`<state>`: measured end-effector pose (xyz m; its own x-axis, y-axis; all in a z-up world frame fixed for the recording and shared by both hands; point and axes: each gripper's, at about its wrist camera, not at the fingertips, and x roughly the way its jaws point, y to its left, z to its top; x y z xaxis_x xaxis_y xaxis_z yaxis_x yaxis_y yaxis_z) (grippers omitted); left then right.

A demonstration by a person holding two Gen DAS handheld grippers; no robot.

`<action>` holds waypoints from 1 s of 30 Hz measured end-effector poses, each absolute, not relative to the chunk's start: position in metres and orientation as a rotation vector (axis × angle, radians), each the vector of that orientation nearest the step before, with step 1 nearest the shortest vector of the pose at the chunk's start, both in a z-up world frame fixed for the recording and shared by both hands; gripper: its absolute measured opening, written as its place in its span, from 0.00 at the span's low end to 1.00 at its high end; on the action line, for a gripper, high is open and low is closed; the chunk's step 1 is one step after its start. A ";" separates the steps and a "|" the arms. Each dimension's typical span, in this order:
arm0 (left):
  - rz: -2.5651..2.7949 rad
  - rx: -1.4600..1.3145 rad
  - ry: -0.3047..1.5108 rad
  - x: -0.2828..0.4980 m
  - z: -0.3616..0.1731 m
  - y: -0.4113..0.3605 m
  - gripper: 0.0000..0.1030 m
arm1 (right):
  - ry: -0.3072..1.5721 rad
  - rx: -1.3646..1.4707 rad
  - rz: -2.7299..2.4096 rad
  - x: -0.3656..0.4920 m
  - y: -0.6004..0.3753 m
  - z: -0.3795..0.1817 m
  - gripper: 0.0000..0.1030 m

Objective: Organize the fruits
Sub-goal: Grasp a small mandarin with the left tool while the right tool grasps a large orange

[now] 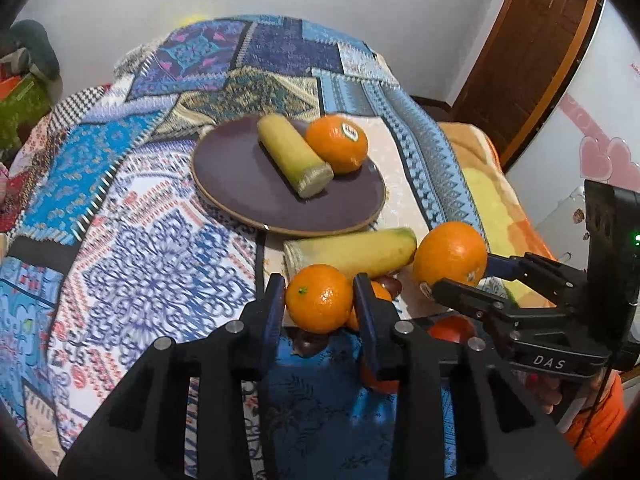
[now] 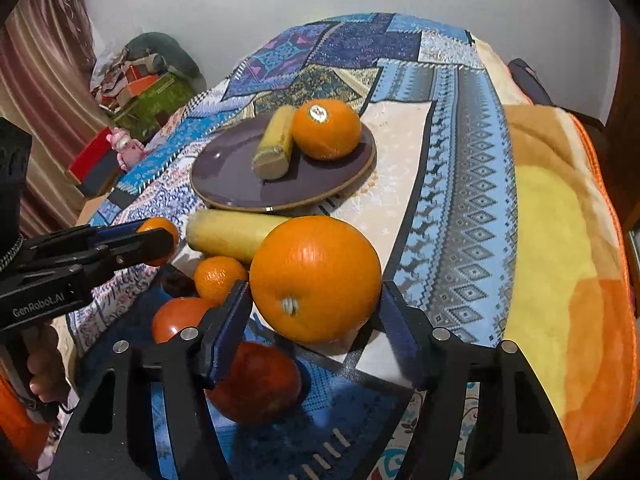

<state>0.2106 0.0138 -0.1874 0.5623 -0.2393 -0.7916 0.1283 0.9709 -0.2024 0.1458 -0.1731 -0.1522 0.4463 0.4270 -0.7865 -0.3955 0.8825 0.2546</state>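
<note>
Left tongs [image 1: 319, 298], right tongs [image 2: 316, 312] clamped

Two black tools [image 1: 320, 300] [image 2: 316, 312] with blue pads, silver screws, white lettering; orange sleeve [image 1: 600, 420].

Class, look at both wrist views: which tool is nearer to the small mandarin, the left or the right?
Left. The left tool has its fingers on either side of the small mandarin, gripping it. The right tool is off to that fruit's right, closed around the big orange.
</note>
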 end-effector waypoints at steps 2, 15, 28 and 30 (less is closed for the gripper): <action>-0.208 -0.123 0.932 0.210 -0.181 0.017 0.34 | 0.970 0.039 0.511 0.147 -0.172 -0.147 0.58; -0.168 -0.127 0.868 0.223 -0.157 0.033 0.33 | 0.927 -0.027 0.522 0.166 -0.160 -0.132 0.57; -0.149 -0.129 0.876 0.224 -0.160 0.035 0.33 | 1.033 -0.056 0.533 0.168 -0.164 -0.152 0.57; -0.147 -0.132 0.875 0.224 -0.158 0.036 0.33 | 1.041 -0.063 0.532 0.167 -0.164 -0.153 0.59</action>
<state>0.2235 0.0361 -0.1585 0.6322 -0.1820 -0.7531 0.0739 0.9817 -0.1752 0.1668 -0.1639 -0.1531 0.3911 0.3897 -0.8338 -0.4481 0.8719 0.1973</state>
